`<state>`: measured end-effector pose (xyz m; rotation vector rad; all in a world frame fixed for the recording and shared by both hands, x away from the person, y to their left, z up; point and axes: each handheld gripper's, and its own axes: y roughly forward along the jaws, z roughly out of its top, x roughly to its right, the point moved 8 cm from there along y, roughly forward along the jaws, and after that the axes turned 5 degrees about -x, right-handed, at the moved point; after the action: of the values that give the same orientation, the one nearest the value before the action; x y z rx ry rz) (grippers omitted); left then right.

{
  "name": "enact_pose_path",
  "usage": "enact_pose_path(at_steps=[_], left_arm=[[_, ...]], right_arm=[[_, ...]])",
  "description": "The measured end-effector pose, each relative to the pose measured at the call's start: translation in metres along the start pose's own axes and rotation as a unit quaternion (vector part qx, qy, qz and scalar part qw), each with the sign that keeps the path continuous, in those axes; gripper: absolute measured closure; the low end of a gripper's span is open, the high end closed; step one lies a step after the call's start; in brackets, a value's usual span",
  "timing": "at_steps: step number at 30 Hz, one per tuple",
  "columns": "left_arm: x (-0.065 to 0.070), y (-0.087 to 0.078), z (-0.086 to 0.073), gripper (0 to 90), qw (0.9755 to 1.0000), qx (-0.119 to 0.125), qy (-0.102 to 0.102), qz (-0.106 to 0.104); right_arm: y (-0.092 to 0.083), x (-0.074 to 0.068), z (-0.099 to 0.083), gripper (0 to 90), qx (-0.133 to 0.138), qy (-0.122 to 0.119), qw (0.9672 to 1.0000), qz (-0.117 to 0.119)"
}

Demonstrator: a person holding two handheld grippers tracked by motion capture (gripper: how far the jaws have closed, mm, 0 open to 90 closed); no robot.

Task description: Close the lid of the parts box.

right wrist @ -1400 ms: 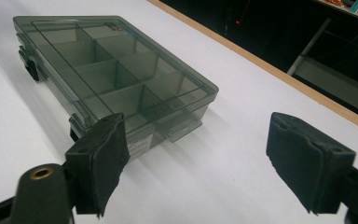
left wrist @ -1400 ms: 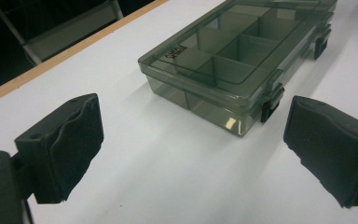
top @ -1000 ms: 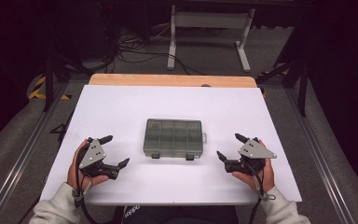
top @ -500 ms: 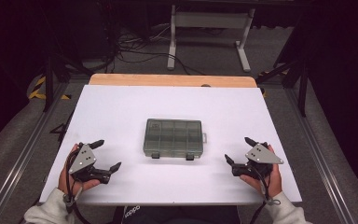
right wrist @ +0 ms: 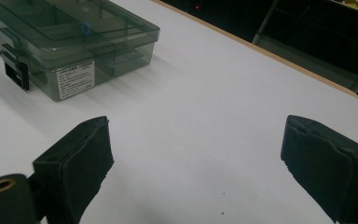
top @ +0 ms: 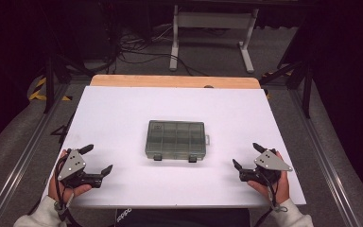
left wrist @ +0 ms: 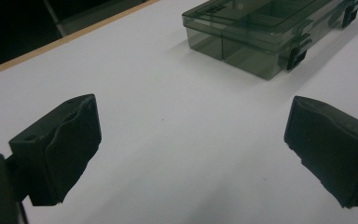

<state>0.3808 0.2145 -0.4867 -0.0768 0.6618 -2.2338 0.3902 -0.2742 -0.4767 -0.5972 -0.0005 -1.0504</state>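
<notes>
A smoky transparent compartment box (top: 176, 139) with its lid closed lies at the middle of the white table (top: 123, 113). Two dark latches sit on its near side. My left gripper (top: 97, 159) rests low at the near left corner, open, with nothing between its jaws. In the left gripper view the box (left wrist: 265, 32) lies ahead to the upper right. My right gripper (top: 247, 155) sits at the near right, also open and holding nothing. The right gripper view shows the box (right wrist: 65, 44) at the upper left, with a white label on its end wall and a small blue item inside.
A wooden strip (top: 175, 81) runs along the table's far edge. Beyond it stand a white metal stand (top: 210, 28) and cables on the floor. Metal rails (top: 23, 151) flank the table on both sides.
Both hands have drawn back toward the near edge and outward, away from the box. Both grippers stay open. The box has not moved.
</notes>
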Motion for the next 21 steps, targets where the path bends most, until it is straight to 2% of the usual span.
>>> enact_pose_path(at_steps=[2, 9, 12, 21], left_arm=[[0.0003, 0.0011, 0.0005, 4.3, 0.9999, -0.004, 0.01, 0.005], [-0.0006, -0.0003, 0.0018, 4.4, 1.0, 0.004, 0.005, 0.005], [-0.0013, -0.0012, 0.004, 4.5, 0.9999, 0.013, -0.001, 0.006], [-0.0003, 0.0053, 0.0056, 4.6, 0.9999, 0.008, 0.006, 0.002]], right_arm=[[0.0007, -0.0021, -0.0009, 9.5, -0.003, -0.004, 1.0, 0.002], [-0.0032, -0.0025, 0.0034, 9.6, 0.006, -0.007, 1.0, -0.001], [-0.0022, -0.0037, 0.0019, 9.6, 0.0, -0.005, 1.0, -0.001], [0.0032, -0.007, -0.0025, 10.5, -0.014, -0.009, 0.9998, 0.008]])
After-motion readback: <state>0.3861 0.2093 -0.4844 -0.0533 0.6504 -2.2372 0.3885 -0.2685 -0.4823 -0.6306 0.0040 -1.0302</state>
